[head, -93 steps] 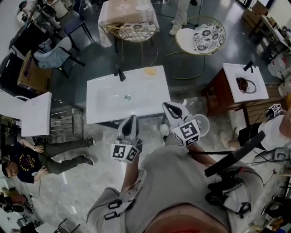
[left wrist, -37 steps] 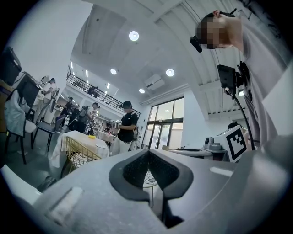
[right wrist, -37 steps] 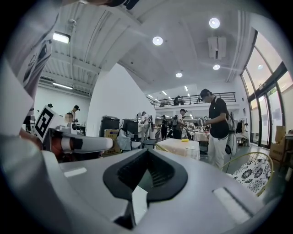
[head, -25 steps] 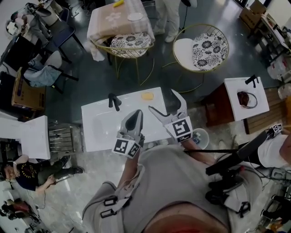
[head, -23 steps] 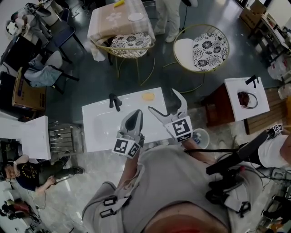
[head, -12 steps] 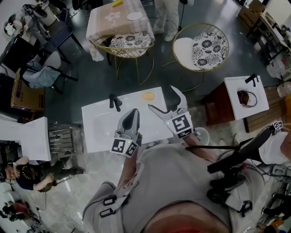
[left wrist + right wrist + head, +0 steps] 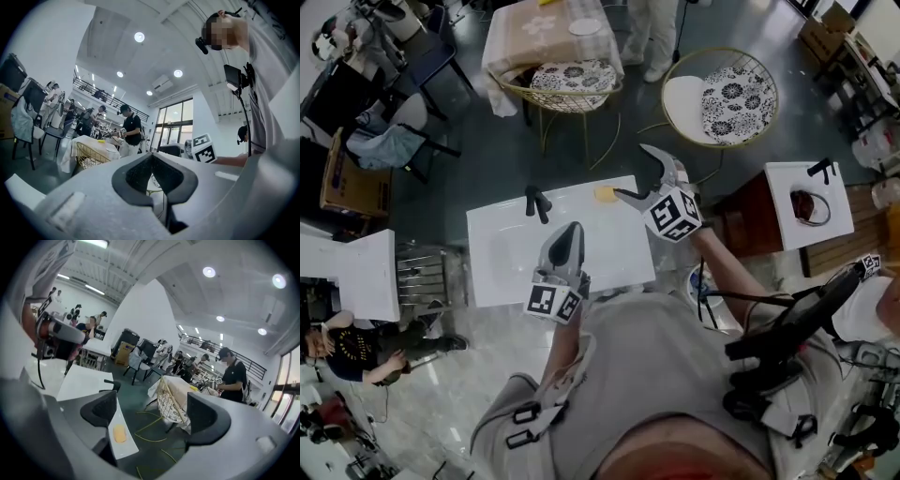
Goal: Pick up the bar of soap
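We stand over a white sink (image 7: pixel 516 267) on the dark floor of a big, busy hall, its near edge just ahead of our body. Nearest us, the left gripper (image 7: pixel 569 234) hangs over the middle of that near edge, pointing away. In its own view the left gripper (image 7: pixel 151 161) has its jaws pressed together with nothing between them.

Farther out, our right arm stretches forward past the sink's right edge and holds the right gripper (image 7: pixel 632 172) above the far right corner, jaws spread wide and empty. The bar of soap (image 7: pixel 605 194), small and yellow, lies flat at that far right corner. Its long side seems to run along the far edge.

In its own view the right gripper (image 7: pixel 154 420) looks along that edge. The bar of soap (image 7: pixel 120 433) sits ahead of and below the jaws, off centre toward the jaw at the picture's left, untouched. The right gripper is plainly the nearer one. We judge it must drop and shift sideways until the soap lies between the jaws, to be taken across its short side.

A black tap (image 7: pixel 536 201) stands on the far edge, left of the soap. Beyond stand two wire chairs (image 7: pixel 574 80).
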